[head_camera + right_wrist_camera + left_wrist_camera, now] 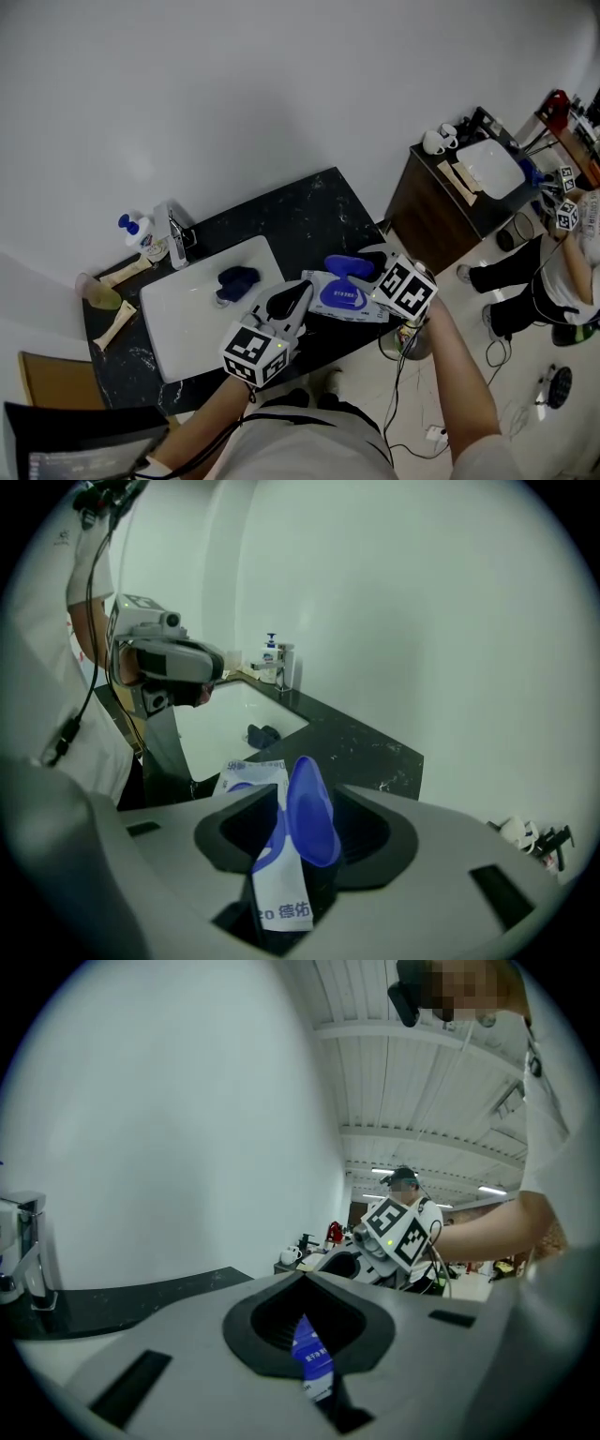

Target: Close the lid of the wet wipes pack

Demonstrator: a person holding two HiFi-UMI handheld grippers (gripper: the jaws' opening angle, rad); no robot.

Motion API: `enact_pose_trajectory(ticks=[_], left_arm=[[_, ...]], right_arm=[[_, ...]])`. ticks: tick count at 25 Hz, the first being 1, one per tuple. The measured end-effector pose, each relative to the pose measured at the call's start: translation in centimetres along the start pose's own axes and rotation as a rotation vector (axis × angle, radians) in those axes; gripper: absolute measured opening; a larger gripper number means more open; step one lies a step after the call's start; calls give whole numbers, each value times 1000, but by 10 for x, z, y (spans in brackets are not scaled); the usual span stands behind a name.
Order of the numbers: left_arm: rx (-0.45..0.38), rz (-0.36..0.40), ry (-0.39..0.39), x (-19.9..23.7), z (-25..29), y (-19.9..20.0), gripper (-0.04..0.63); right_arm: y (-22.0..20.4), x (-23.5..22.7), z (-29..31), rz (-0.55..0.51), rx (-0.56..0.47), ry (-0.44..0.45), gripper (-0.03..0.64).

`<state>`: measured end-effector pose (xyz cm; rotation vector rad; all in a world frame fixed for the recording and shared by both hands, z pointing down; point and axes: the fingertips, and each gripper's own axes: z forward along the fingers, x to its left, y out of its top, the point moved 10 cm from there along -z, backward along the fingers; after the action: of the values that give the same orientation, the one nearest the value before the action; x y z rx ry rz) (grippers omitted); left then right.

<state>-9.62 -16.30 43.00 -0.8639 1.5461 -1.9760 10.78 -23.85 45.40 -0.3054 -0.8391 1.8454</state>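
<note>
The wet wipes pack (281, 907) carries the only legible print. In the right gripper view its white end shows blue characters that look like "20 德佑", with the first digit partly cut off. In the left gripper view the pack's blue face (312, 1358) has lines of white print, too small to read. The square markers (255, 353) are black-and-white code patterns without letters. The label on the pump bottle (141, 232) on the bench is unreadable.
</note>
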Motion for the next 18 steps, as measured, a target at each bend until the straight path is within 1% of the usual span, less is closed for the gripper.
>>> enact_pose_trajectory(ticks=[3,6,11,18], left_arm=[[-2,-2,6,4,-2,1,-3],[-5,-2,11,6,-3,1,-3],[-9,-1,8,5,-2,1,-3],[-8,0,-9,0,1,1,-3]], right_arm=[[-2,2,5,-6,29,19,169],[-2,6,1,13,6,51,169],[-5,16,-5,61,-11,144,169],[-7,32,-6,105,4,272,167]])
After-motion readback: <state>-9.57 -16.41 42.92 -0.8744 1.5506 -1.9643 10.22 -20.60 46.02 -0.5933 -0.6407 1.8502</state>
